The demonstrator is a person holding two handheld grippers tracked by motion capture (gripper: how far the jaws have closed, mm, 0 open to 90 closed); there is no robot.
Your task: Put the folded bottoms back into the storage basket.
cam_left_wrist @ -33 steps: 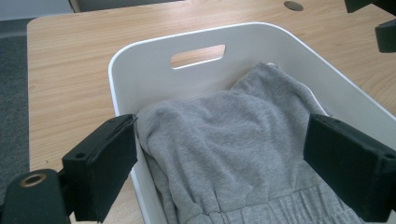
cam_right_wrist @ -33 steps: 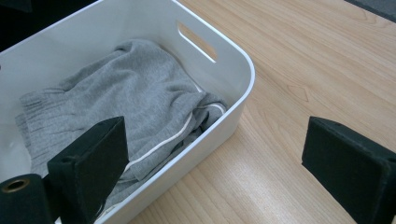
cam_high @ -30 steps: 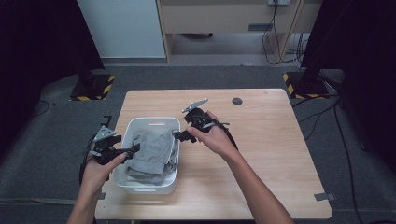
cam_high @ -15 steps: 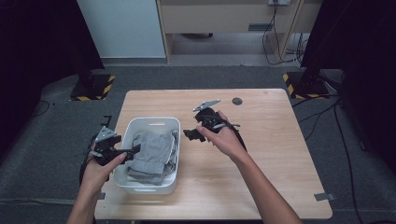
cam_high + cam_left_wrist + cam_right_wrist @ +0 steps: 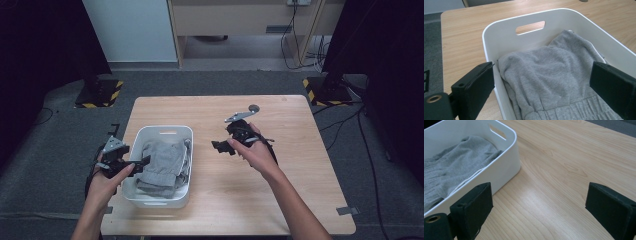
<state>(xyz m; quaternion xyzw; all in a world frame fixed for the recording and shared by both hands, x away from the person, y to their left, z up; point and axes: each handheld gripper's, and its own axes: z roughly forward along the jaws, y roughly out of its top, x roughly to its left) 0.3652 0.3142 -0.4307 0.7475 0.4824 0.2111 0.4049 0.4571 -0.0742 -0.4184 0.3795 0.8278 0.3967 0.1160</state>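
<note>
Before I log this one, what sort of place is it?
Probably a lab or recording studio rather than a home: a lone wooden table on grey carpet, hazard-striped stand bases, loose cables and dark curtains around it.

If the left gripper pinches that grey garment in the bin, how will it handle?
Likely floppy: the grey garment lies crumpled in folds in the white bin, so it should drape and trail. Probably light, and the knit looks grippy. The left gripper is open above it.

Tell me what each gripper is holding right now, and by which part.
Nothing is held. The left gripper is open, its jaws astride the white basket's near wall and the grey garment. The right gripper is open over the table.
</note>
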